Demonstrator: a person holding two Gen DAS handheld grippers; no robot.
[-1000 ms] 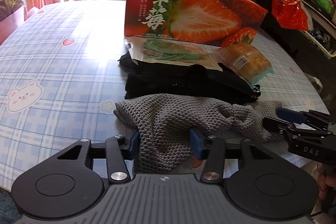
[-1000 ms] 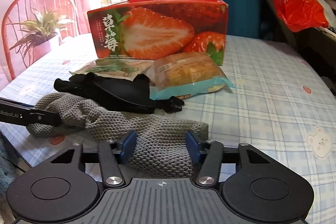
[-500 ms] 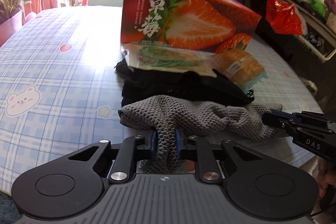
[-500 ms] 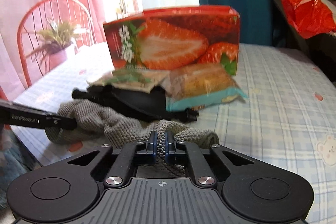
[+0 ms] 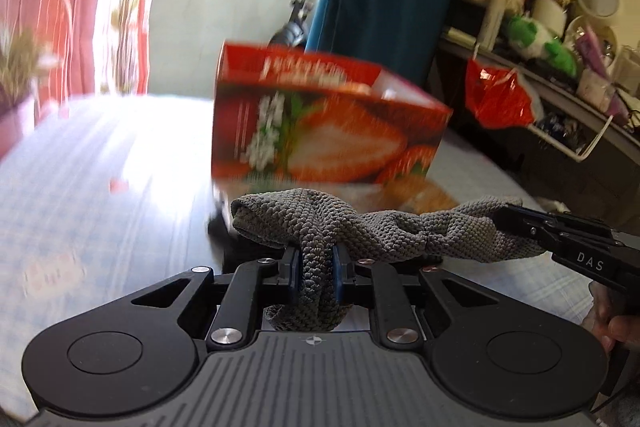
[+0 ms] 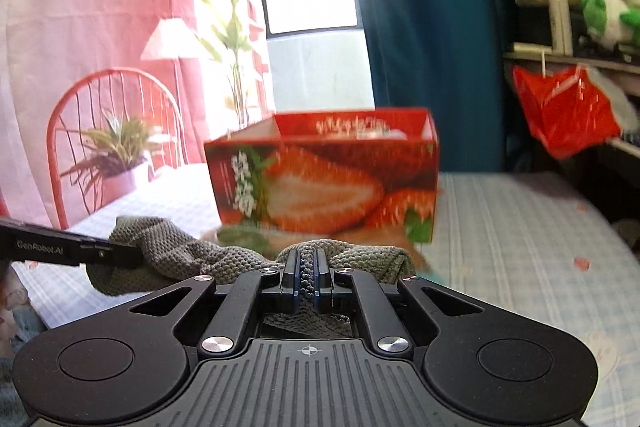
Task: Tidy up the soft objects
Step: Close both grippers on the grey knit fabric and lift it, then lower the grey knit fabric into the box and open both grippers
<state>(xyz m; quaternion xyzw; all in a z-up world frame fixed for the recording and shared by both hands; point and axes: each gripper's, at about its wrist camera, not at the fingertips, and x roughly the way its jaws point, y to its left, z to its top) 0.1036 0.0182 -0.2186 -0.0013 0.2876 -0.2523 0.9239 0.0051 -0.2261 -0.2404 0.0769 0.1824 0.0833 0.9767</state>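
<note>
A grey knitted cloth (image 5: 384,227) hangs stretched between both grippers, lifted off the table. My left gripper (image 5: 315,267) is shut on its left end. My right gripper (image 6: 306,271) is shut on its other end; it also shows at the right of the left wrist view (image 5: 516,223). The cloth (image 6: 180,255) runs left to the left gripper (image 6: 120,254) in the right wrist view. Beyond it stands an open red strawberry-print box (image 5: 320,131), also in the right wrist view (image 6: 320,179).
A black garment (image 5: 236,243) and snack packets (image 5: 428,195) lie on the blue checked tablecloth (image 6: 520,227) in front of the box. A potted plant (image 6: 116,155) and red chair (image 6: 80,99) stand at left. A red bag (image 6: 568,107) hangs from cluttered shelves at right.
Both grippers closed on the grey cloth, then raised it off the table. The views have tilted up, and the box top now shows.
</note>
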